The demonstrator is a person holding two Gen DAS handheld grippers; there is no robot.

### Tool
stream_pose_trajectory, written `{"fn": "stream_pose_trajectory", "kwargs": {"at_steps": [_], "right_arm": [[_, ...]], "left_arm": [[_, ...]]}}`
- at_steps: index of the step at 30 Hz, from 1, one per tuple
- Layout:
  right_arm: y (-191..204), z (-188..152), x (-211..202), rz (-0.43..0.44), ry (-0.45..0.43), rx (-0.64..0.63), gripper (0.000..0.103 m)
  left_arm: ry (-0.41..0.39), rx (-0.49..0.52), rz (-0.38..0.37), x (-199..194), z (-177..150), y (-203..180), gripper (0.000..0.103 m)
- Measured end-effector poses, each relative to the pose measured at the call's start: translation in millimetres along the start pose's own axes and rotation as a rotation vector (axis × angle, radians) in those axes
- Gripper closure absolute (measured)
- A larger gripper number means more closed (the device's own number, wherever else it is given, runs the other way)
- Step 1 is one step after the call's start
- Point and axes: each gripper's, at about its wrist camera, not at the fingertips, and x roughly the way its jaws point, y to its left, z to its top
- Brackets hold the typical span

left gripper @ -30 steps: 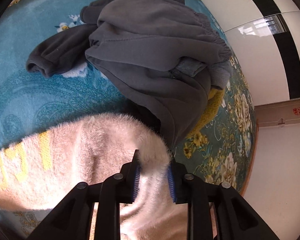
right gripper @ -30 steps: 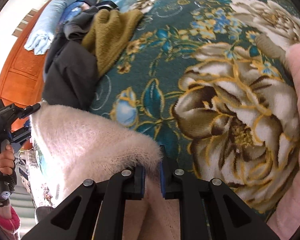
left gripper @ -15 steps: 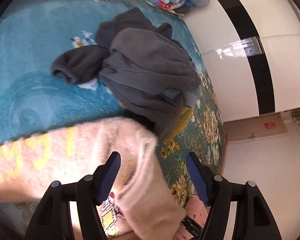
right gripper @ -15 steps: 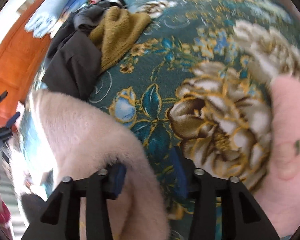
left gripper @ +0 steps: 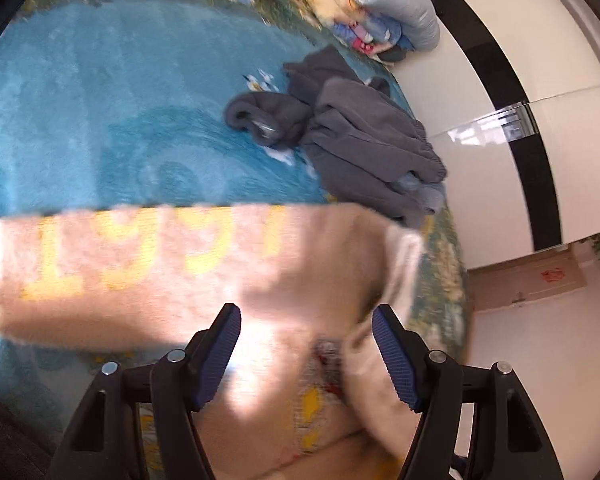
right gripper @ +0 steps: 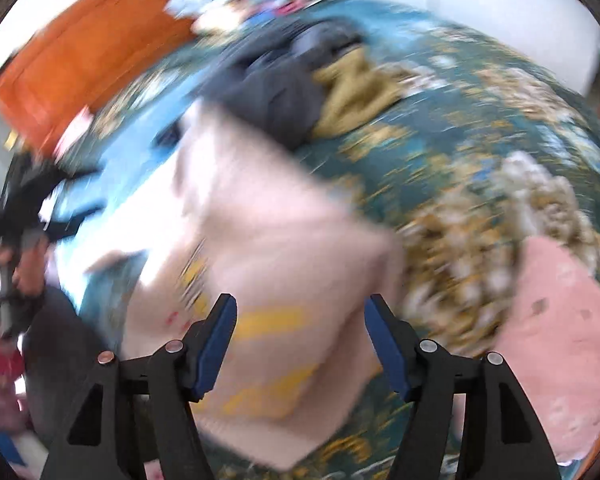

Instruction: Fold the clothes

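I see the fuzzy pink sweater (left gripper: 204,264), yellow numerals across it, lying folded near the blanket's (left gripper: 100,120) front edge. My left gripper (left gripper: 306,354) stands wide, holding nothing. My right gripper (right gripper: 300,344) is opening above the sweater, its pads clear of it.

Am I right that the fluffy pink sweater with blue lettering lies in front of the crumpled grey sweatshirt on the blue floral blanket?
Not quite: the fluffy pink sweater has yellow lettering, not blue, per the left wrist view. It does lie in front of the crumpled grey sweatshirt on the blue floral blanket.
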Motion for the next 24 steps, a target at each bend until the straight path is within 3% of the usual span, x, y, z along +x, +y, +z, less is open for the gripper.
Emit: {"fn": "stream_pose_trajectory", "kwargs": {"at_steps": [2,3,7,14,15,17,20,24], "right_arm": [[20.9,-9.0,15.5,-0.062,0.013,-0.065,0.035],[28.7,-10.7,19.6,-0.098,0.005,-0.097,0.035],[51.5,-11.3,36.1,-0.205,-0.039,-0.233,0.035],[74.6,-9.0,61.4,-0.327,-0.025,-0.405,0.036],[77.2,-9.6,64.2,-0.353,-0.024,-0.434,0.040],[81.2,-9.9,70.2,-0.401,-0.020,-0.485,0.059],[79.0,-0.5,71.9,-0.375,-0.014,-0.495,0.083],[53.7,38.5,45.5,-0.274,-0.078,-0.370,0.090]], "left_arm": [[0.046,0.008,0.047,6.5,-6.2,7.4,0.031],[0.049,0.003,0.033,5.4,-6.6,8.8,0.031],[-0.024,0.104,0.061,-8.3,-6.7,-3.0,0.031],[-0.001,0.098,0.094,-3.7,-8.1,1.4,0.031],[0.003,0.086,0.089,-2.6,-7.3,3.5,0.031],[0.013,0.059,0.079,0.4,-6.0,8.2,0.031],[0.016,0.025,0.073,2.5,-4.1,13.4,0.031],[0.020,-0.007,0.075,5.7,-1.2,18.3,0.031]]}}
